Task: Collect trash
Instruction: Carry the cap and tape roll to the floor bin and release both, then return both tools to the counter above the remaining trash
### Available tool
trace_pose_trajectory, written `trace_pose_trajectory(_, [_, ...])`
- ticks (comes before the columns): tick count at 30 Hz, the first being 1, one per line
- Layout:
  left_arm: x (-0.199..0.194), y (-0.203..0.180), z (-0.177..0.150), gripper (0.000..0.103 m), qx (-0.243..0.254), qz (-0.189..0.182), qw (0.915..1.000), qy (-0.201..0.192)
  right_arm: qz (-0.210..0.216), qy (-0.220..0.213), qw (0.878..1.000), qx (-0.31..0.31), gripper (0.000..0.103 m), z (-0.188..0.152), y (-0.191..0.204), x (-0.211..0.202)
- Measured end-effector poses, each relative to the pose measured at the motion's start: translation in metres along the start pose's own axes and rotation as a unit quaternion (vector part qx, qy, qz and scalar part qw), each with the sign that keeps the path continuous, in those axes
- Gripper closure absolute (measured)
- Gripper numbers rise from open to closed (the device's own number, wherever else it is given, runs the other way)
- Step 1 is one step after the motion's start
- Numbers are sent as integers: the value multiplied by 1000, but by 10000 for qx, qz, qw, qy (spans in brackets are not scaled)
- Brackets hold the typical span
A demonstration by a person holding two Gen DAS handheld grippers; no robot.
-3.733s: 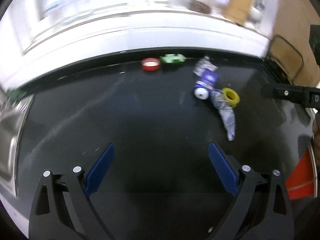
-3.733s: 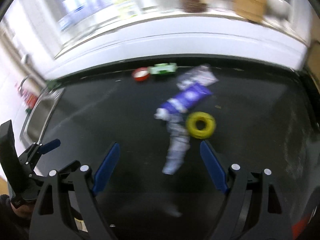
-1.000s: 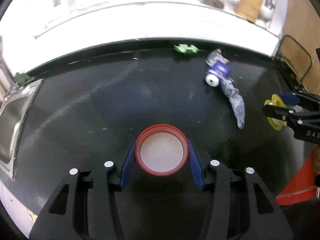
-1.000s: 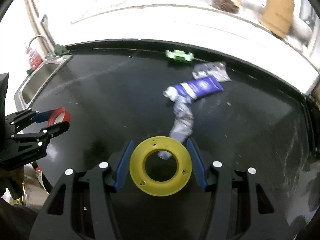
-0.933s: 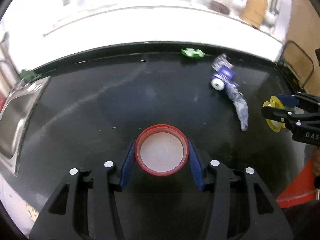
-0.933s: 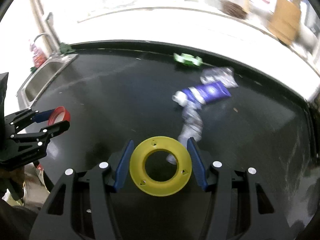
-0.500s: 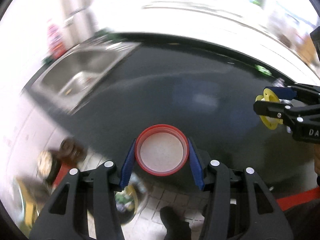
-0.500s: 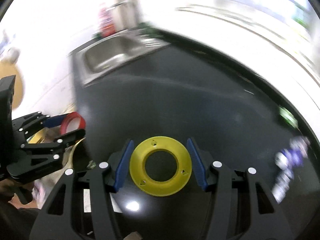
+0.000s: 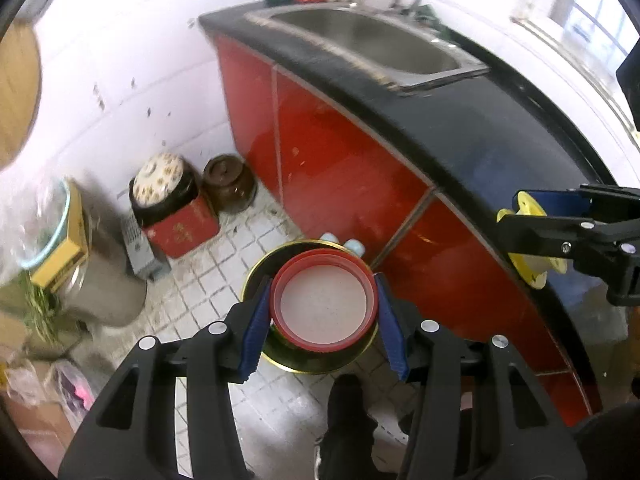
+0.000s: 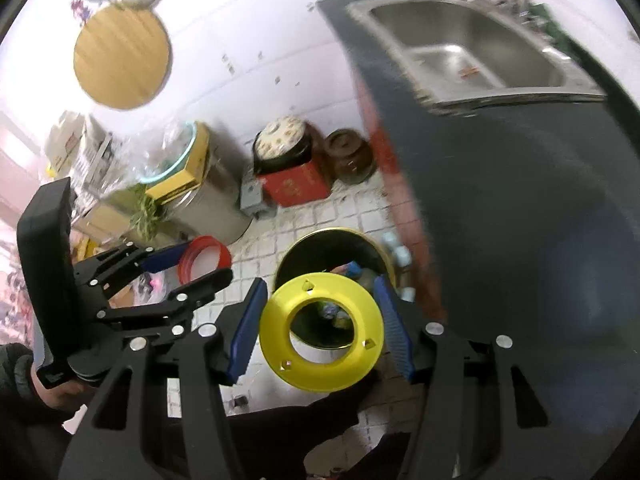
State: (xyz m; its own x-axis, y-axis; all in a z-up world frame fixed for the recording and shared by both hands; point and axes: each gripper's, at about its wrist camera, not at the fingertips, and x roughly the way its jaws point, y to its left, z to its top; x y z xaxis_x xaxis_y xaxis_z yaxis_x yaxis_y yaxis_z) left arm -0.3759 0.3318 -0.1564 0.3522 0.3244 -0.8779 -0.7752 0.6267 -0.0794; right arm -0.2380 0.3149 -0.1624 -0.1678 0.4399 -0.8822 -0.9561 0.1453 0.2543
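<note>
A round red lid (image 9: 323, 306) with a pale, whitish inner face is pinched between the blue fingers (image 9: 253, 320) of the left gripper (image 9: 322, 320). A bright yellow ring-shaped spool (image 10: 321, 332), with a wide centre hole and small notches on its flat face, is clamped by the right gripper (image 10: 320, 330). Both are held above a gold-rimmed dark bin (image 10: 320, 240) on the tiled floor (image 9: 208, 264), beside the red cabinet (image 9: 340, 160) under the black surface (image 9: 460, 116).
</note>
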Motion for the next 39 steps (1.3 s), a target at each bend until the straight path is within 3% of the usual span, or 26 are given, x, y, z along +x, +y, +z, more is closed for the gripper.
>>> trace_pose_trajectory(13, [29, 28, 4, 53, -94, -202, 9997, 72, 39, 280, 9995, -138, 48, 38, 25, 46])
trace_pose_trajectory(14, [31, 28, 5, 49, -99, -209, 9997, 87, 25, 304, 9994, -139, 44, 41, 26, 48])
trace_pose_trajectory(15, [32, 28, 5, 29, -122, -166, 9997, 107, 31, 322, 9994, -118, 38, 43, 26, 50])
trace_pose_trajectory(16, [32, 29, 6, 21, -146, -115, 9998, 86, 34, 315, 9995, -92, 37, 44, 25, 50])
trace_pose_trajectory(25, [27, 23, 10, 21, -105, 7, 9999, 21, -20, 200, 9998, 64, 35, 40, 10, 37])
trace_pose_trajectory(27, [25, 15, 13, 21, -29, -23, 10000, 13, -92, 92, 9996, 233, 28, 34, -2, 23])
trace_pose_trajectory(33, [16, -51, 37, 16, 697, -379, 9967, -177, -650, -573, 9905, 1065, 26, -10, -71, -53])
trace_pose_trajectory(35, [14, -88, 48, 16, 1112, -611, 9916, -243, -951, -787, 9831, 1351, 26, -31, -96, -82])
trace_pose_trajectory(39, [11, -170, 63, 16, 1942, -1125, 9740, -309, -1811, -1259, 9549, 1989, 26, -92, -146, -152])
